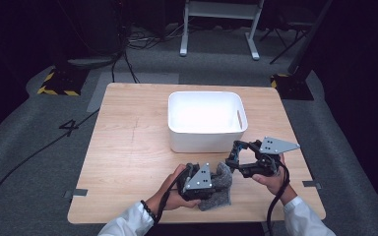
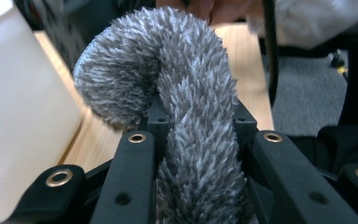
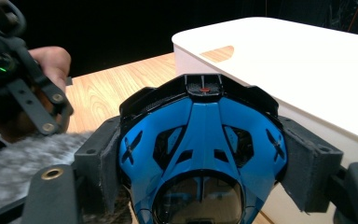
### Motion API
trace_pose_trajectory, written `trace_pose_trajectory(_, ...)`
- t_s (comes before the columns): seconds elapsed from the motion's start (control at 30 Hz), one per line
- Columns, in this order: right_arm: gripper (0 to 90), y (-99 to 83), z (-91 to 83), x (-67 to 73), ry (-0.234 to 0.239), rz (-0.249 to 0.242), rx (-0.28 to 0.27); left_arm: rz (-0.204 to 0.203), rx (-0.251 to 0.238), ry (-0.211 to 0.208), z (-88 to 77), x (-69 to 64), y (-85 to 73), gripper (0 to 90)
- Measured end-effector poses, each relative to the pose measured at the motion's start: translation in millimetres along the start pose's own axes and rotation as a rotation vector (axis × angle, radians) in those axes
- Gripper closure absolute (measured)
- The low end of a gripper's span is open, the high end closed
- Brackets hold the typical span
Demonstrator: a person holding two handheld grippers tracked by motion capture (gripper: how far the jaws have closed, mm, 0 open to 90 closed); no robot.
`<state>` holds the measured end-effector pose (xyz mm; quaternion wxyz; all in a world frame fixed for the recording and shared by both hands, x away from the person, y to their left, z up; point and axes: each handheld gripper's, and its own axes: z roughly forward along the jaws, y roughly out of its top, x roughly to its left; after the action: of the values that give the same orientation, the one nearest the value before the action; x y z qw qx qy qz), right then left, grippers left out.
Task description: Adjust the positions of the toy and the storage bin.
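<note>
- I'm holding a fuzzy grey cloth [image 2: 186, 107] clamped tight in my left gripper [image 1: 200, 183], with the jaws pinching it near its middle so the top end is flopping over into a curl.
- In the high view the cloth is sitting just in front of the white bin [image 1: 205, 120], near my edge of the wooden table [image 1: 128, 147].
- My right gripper [image 3: 203, 154] is squeezing a blue and black headlamp-looking thing [image 3: 200, 140], pads pressing on both its sides, right beside the bin wall.
- My guess is both are going into the bin, so I'm thinking the trick is lifting the cloth high enough that the dangling end is clearing the rim before I move across.
- I'm keeping the two grippers apart so the fuzz isn't snagging on the blue piece.
- Only letting go once the cloth is hanging well inside the bin.
</note>
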<state>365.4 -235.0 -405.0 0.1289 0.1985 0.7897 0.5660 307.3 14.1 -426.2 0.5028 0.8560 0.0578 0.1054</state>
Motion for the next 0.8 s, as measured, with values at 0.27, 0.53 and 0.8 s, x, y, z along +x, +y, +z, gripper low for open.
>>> trace_pose_trajectory(0.27, 25.6, 0.6, 3.2, 6.7, -0.015, -0.022, 0.016, 0.007, 0.198, -0.003, 37.4, 1.3, -20.6, 70.7)
trace_pose_trajectory(0.53, 25.8, 1.9, -1.6, 6.1, -0.036, -0.034, 0.0, -0.034, 0.269, 0.027, 38.8, 18.6, -38.3, 70.7)
trace_pose_trajectory(0.8, 25.9, 4.6, -8.7, 2.6, -0.037, -0.028, -0.027, -0.14, 0.284, 0.112, 28.0, 47.2, -53.0, 70.1)
